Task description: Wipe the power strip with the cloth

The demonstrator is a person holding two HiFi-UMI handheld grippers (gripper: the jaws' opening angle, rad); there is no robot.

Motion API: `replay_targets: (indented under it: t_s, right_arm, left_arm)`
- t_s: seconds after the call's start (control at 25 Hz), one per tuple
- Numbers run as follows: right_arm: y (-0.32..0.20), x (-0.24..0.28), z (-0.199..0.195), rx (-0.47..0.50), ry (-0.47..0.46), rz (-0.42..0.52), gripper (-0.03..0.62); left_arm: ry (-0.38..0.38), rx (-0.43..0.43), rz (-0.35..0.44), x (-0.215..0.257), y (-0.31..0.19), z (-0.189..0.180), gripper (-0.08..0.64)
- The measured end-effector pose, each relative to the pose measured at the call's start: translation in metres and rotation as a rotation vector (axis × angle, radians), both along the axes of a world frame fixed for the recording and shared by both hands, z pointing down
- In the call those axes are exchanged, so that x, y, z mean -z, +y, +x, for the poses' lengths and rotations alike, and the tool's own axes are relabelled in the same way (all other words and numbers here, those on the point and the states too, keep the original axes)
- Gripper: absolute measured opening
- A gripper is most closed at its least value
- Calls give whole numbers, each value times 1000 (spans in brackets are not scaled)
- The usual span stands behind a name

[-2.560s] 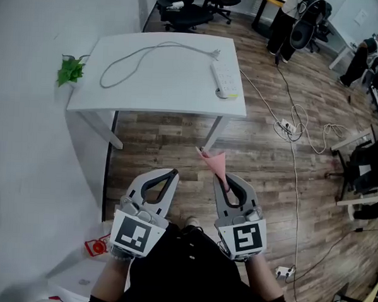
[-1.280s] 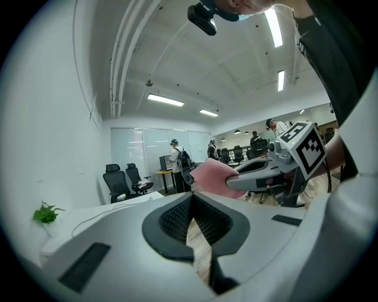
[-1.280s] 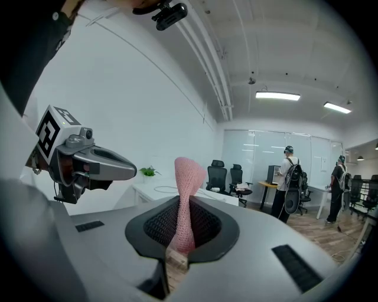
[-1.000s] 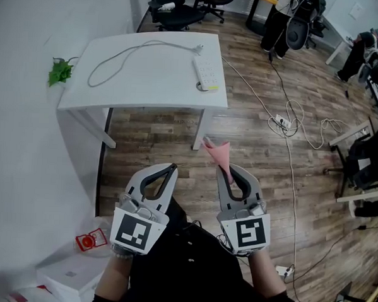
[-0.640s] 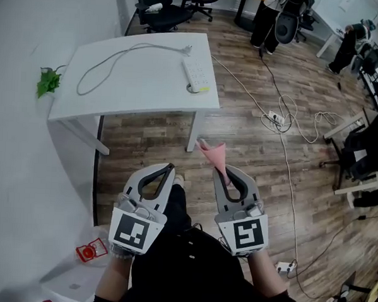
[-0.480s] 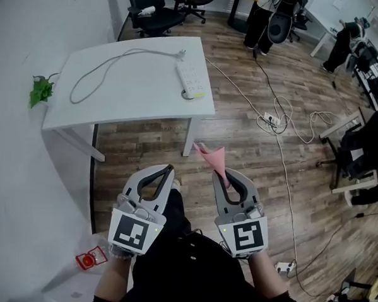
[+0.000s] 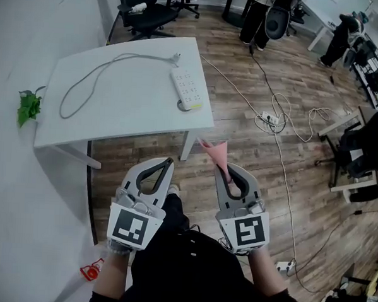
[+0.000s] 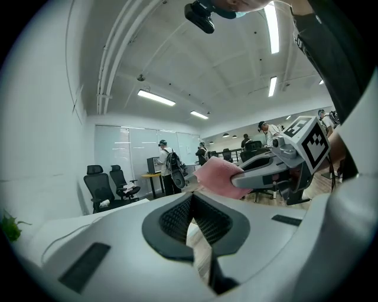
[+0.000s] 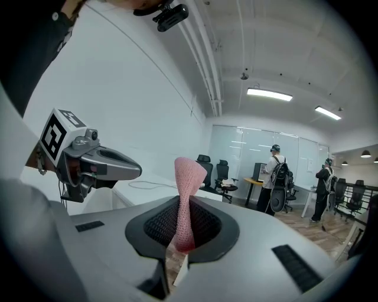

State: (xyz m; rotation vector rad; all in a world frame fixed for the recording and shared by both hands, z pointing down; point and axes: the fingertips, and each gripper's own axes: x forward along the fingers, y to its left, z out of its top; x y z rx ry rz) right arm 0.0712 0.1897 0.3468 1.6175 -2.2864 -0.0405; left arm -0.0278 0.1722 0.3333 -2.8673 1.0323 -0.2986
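- One white table (image 7: 115, 105) takes up the head view from 10 to 12 o'clock. It sits bigger and closer than it did a couple of seconds back, and it has slid toward 9 o'clock as the walk-up goes on.
- Both forearms (image 7: 114, 279) come up from 6 o'clock, level and parallel, carrying the grippers side by side over the wood floor (image 7: 264, 164), still short of the table's near edge. Same carrying pose as before, no reach.
- Left gripper (image 7: 166, 161) points at 12 o'clock. In its own view the jaws are pressed together with nothing between them (image 8: 192, 199).
- Right gripper (image 7: 229, 172) points at 12 o'clock too, just beside the left one. Its jaws are pinched on the cloth (image 9: 184, 206), and that grip has not changed.
- White cord (image 7: 85, 78) lies in a loose loop across the tabletop, running toward 9 o'clock from the strip. Its plug rests just past the strip's far end.
- Power strip (image 7: 187, 89) lies flat on the right part of the table, at 12 o'clock from the grippers and well apart from them. Its long axis runs roughly 11 to 5 o'clock, socket face up, and its near end is close to the table's near edge. Earlier it sat further toward 1 o'clock in this view.
- Pink cloth (image 7: 216, 154) is twisted narrow where the jaws pinch it and flares wider at its free end. It sticks out ahead of the right gripper toward 11 o'clock, in the air and touching nothing else.
- Small green plant (image 7: 28, 106) sits at 9 o'clock, just off the table's left edge.
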Motion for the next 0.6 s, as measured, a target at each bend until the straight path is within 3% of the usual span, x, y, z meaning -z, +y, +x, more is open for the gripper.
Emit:
replay_targets:
  t_s: [0.6]
  right_arm:
    - [-126, 12, 10, -46, -7, -5, 57]
  left_arm:
    - [8, -42, 0, 10, -130, 10, 11]
